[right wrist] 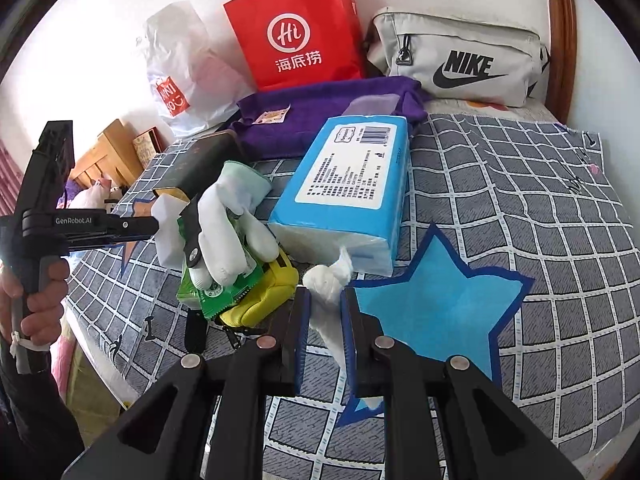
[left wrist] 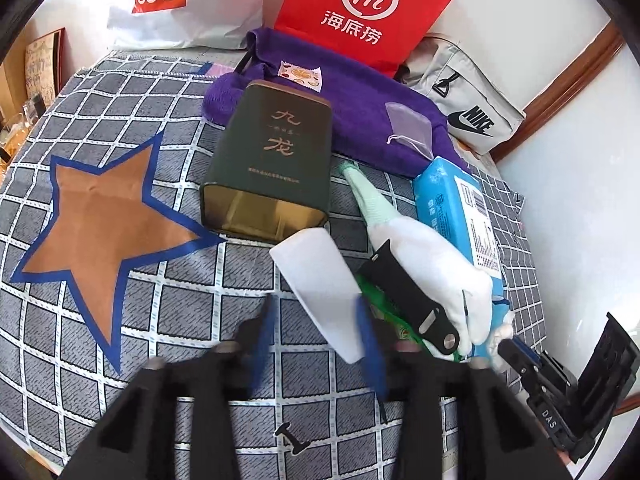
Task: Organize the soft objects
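Note:
In the left wrist view my left gripper (left wrist: 317,342) stands open around a white foam block (left wrist: 316,280). Its right pad touches the block and its left pad stands clear. The block leans on a pile holding a white glove (left wrist: 432,256), a black strap (left wrist: 412,300) and a green packet (right wrist: 224,296), with a yellow pouch (right wrist: 264,300) beside them. My right gripper (right wrist: 324,332) is shut on a crumpled white tissue (right wrist: 326,284) coming out of the blue tissue pack (right wrist: 348,192), just left of the blue star patch (right wrist: 440,304).
A dark green tin (left wrist: 272,168) lies next to an orange star patch (left wrist: 100,220) on the checked bedcover (left wrist: 180,320). Behind are a purple towel (left wrist: 360,112), a red paper bag (left wrist: 360,8), a white Miniso bag (left wrist: 180,4) and a grey Nike bag (right wrist: 460,60). A hand (right wrist: 36,300) holds the left gripper's handle.

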`<state>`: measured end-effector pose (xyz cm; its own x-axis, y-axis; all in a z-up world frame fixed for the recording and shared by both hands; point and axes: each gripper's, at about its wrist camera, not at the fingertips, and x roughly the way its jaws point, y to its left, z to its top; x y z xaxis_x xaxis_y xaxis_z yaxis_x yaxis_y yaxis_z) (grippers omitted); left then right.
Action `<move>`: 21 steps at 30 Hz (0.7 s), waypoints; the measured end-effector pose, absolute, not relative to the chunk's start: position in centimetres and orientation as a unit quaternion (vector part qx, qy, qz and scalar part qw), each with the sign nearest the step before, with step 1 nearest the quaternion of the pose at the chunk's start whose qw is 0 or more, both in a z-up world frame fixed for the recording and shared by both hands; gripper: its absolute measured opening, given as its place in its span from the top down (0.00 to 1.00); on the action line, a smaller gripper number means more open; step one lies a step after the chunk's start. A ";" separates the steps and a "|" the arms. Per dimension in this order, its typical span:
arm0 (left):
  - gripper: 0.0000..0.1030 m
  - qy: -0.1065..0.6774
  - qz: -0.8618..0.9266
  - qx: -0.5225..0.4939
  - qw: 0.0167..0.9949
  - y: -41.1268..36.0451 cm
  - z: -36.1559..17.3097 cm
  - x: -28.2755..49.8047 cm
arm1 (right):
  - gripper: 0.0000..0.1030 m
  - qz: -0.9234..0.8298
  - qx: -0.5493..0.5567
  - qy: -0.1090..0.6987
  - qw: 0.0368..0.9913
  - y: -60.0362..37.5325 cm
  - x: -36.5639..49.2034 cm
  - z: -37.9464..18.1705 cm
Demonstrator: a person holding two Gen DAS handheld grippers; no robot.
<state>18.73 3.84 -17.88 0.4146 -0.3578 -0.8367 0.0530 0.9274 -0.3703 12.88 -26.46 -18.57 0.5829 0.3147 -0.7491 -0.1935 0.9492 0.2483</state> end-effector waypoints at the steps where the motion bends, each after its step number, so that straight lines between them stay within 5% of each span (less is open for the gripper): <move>1: 0.44 0.524 -0.122 -0.144 0.831 3.7 -17.9 18.8 | 0.85 0.144 0.070 0.434 0.886 -26.5 12.9 -18.7; 9: 0.47 0.532 -0.099 -0.142 0.829 2.6 -19.0 20.3 | 0.84 0.138 0.040 0.456 0.878 -25.9 13.2 -20.8; 10: 0.58 0.529 -0.101 -0.151 0.829 2.8 -19.1 20.4 | 0.83 0.137 0.037 0.458 0.877 -25.7 13.3 -21.1; 12: 0.63 0.529 -0.105 -0.167 0.826 3.2 -19.3 20.5 | 0.82 0.134 0.027 0.463 0.876 -25.4 13.5 -21.8; 14: 0.64 0.523 -0.104 -0.165 0.830 3.5 -19.0 20.4 | 0.77 0.132 0.019 0.459 0.878 -25.2 13.5 -22.2; 17: 0.64 0.517 -0.094 -0.148 0.838 4.1 -18.0 19.9 | 0.49 0.133 0.022 0.466 0.875 -25.3 13.8 -22.9; 21: 0.64 0.510 -0.090 -0.150 0.842 5.0 -16.9 19.3 | 0.53 0.122 0.016 0.454 0.882 -25.1 14.1 -23.3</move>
